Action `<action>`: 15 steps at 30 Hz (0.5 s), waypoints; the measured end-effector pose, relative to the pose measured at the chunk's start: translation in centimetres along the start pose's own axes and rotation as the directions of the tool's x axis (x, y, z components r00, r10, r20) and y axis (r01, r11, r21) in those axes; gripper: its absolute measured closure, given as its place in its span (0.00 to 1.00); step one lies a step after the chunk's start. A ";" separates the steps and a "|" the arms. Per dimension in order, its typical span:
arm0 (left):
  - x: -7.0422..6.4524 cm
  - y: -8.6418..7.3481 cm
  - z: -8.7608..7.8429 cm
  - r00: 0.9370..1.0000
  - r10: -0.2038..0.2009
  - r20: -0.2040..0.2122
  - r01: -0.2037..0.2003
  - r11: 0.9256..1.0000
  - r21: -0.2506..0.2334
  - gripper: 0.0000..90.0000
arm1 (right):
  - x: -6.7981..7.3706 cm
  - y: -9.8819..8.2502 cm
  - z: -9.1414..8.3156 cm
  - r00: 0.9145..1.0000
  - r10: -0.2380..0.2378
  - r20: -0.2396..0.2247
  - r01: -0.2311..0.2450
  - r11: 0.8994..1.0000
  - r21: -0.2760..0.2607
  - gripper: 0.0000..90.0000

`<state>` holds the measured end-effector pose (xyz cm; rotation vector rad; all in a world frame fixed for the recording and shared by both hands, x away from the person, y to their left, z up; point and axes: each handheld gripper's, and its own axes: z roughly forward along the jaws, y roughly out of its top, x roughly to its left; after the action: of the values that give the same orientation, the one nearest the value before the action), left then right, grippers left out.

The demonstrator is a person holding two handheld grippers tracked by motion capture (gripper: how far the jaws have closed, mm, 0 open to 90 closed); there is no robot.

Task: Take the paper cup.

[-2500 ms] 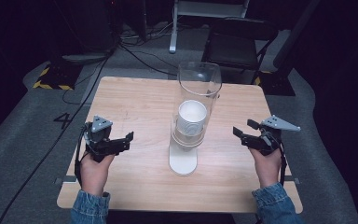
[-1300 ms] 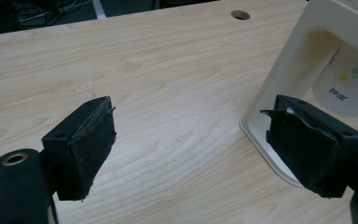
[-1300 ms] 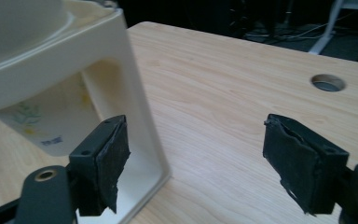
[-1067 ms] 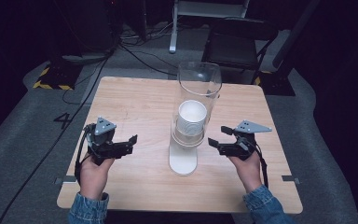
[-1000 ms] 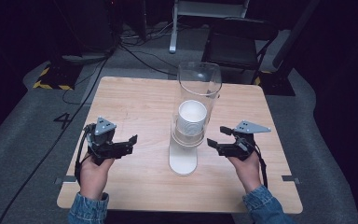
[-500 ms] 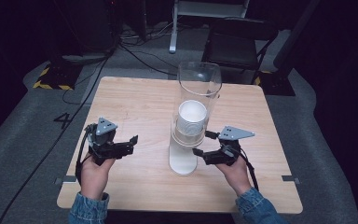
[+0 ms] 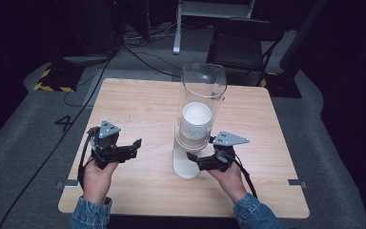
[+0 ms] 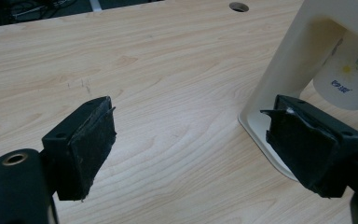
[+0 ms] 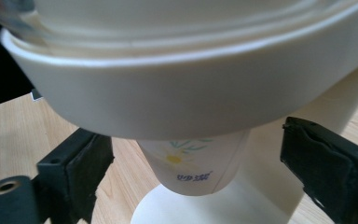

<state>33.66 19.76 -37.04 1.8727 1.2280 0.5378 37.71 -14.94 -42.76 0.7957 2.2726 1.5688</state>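
A cup dispenser stands mid-table: a clear tube [image 7: 204,86] with a stack of white paper cups [image 7: 196,119] on a cream stand [image 7: 185,167]. My right gripper [image 7: 193,160] is at the stand's right side, level with the lowest cup. In the right gripper view the flower-printed cup [image 9: 193,179] hangs below the cream ring [image 9: 168,98], between the jaws of my right gripper [image 9: 198,149]. Those jaws have just been opening and the pads stay clear of the cup. My left gripper [image 7: 136,144] hovers open left of the stand [image 8: 298,60], its jaws [image 8: 191,121] with nothing between them.
The wooden table [image 7: 143,105] stretches bare to the left and behind the dispenser. A black chair [image 7: 240,45] and cables lie on the floor beyond the far edge. A cable hole [image 8: 238,6] sits in the tabletop near its far side.
My right gripper has moved left to the dispenser's stand, slightly lower, and its jaws stand wider. The left gripper has kept its place.
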 end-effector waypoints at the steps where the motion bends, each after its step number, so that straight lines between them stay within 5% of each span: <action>1: 0.0 0.0 0.0 1.000 -0.002 -0.001 0.002 1.000 0.001 0.17 | 0.0 -0.1 0.3 1.000 -0.007 0.013 0.007 1.000 0.002 0.16; 8: 0.0 -0.1 0.1 1.000 -0.007 0.000 0.007 1.000 0.002 0.17 | 0.0 -0.8 1.5 1.000 -0.020 0.011 0.020 1.000 0.000 0.20; 15: 0.1 -0.1 0.0 1.000 -0.007 0.000 0.007 1.000 0.001 0.17 | 0.5 -0.9 1.7 0.999 -0.032 0.027 0.032 0.999 -0.001 0.37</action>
<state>33.70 19.85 -37.13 1.8684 1.2348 0.5327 37.89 -13.51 -44.19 0.7717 2.2541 1.5364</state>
